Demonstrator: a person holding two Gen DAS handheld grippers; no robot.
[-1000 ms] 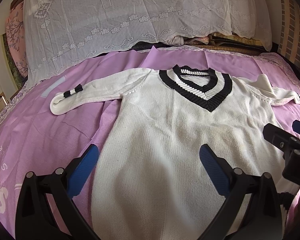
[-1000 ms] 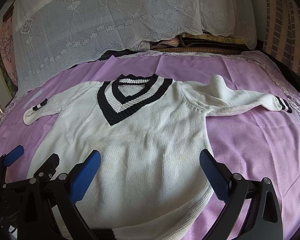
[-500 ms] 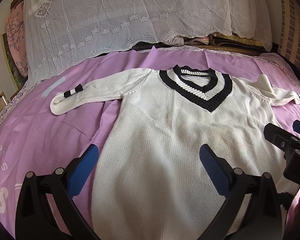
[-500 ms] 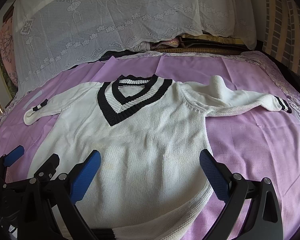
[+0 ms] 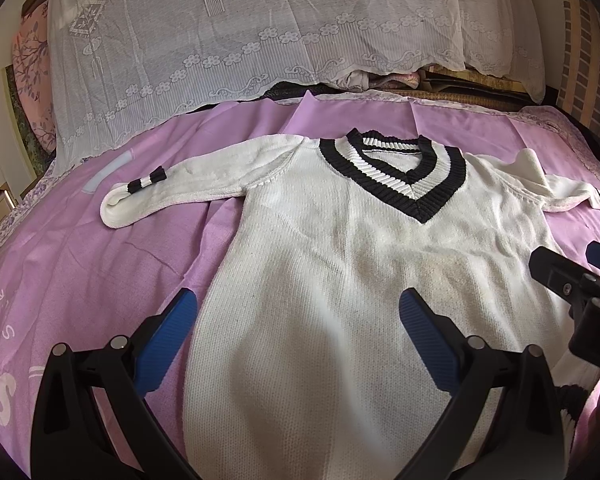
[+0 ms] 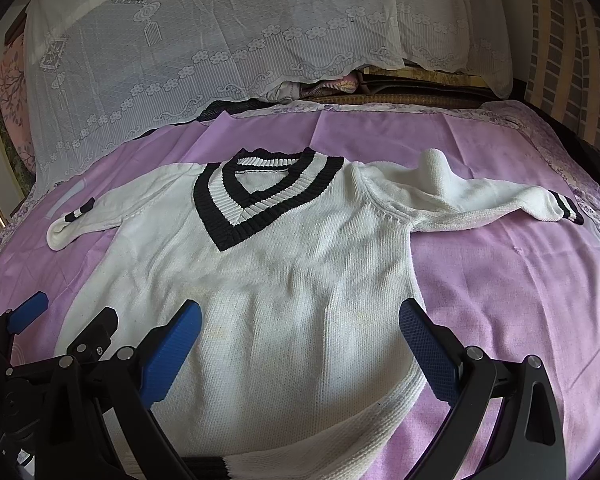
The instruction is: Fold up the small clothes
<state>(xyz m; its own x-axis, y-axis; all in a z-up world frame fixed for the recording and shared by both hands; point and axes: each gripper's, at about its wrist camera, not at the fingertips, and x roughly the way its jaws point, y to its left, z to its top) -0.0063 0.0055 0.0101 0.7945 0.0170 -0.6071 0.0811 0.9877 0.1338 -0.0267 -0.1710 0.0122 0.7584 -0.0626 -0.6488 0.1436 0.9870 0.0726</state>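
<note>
**Left wrist view: both tongs hang open over the hem, sweater stretched straight ahead**

Left wrist view first: the left gripper is spread wide, blue pads apart, nothing between them. Right under and ahead of it lies the white sweater, face up on the purple bedsheet. Its left pad hangs over bare sheet just off the sweater's edge, its right pad over the knit.

Over to the right wrist camera: the right gripper is just as wide open and empty, straddling the sweater's lower right edge, left pad over the knit, right pad over the sheet. The ribbed hem curls just below these tongs, nearest of all.

Now the line that matters: the sweater's long axis runs straight away from both tongs, hem close, black-and-white V collar far. The sleeves lie crosswise. The left sleeve reaches out to the left, nearer the left gripper; the right sleeve reaches out to the right with a bump sticking up along it, nearer the right gripper.

My read: no fold yet; each hand takes its own side.

Containers? None in sight. Farthest off, a white lace cover drapes over bedding stacked behind the sheet.
</note>
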